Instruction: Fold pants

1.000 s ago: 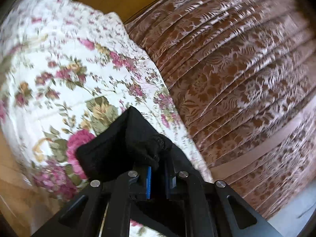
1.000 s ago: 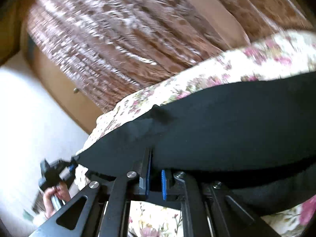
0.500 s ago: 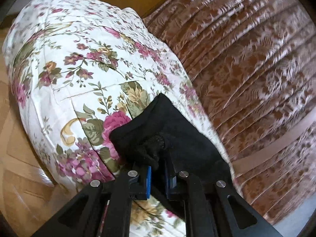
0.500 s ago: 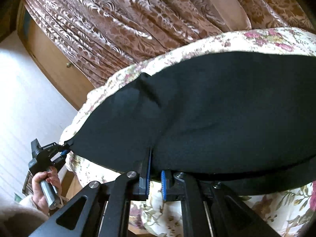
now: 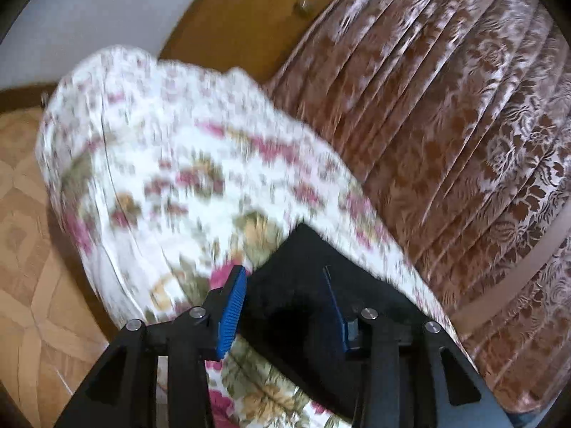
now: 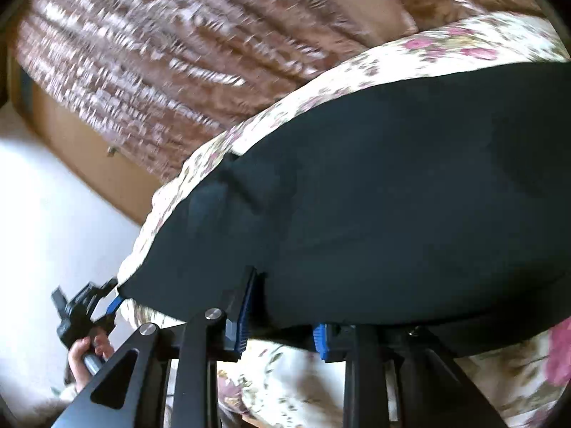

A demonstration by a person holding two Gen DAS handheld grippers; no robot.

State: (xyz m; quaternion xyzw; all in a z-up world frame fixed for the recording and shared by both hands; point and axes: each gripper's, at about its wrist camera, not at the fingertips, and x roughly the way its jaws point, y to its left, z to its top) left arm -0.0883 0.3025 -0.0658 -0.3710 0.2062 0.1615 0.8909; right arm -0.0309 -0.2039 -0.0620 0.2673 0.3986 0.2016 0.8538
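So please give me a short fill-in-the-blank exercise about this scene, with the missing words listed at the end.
1. The pants lying on the bed are ____ in colour.
2. The bedspread has a ____ pattern.
3. Behind the bed hangs a brown ____ with a leaf pattern.
4. The pads on the fingers of the left gripper are ____ in colour.

Missing words: black; flower; curtain; blue

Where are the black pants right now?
The black pants lie spread on the flowery bedspread, in front of the brown curtain.
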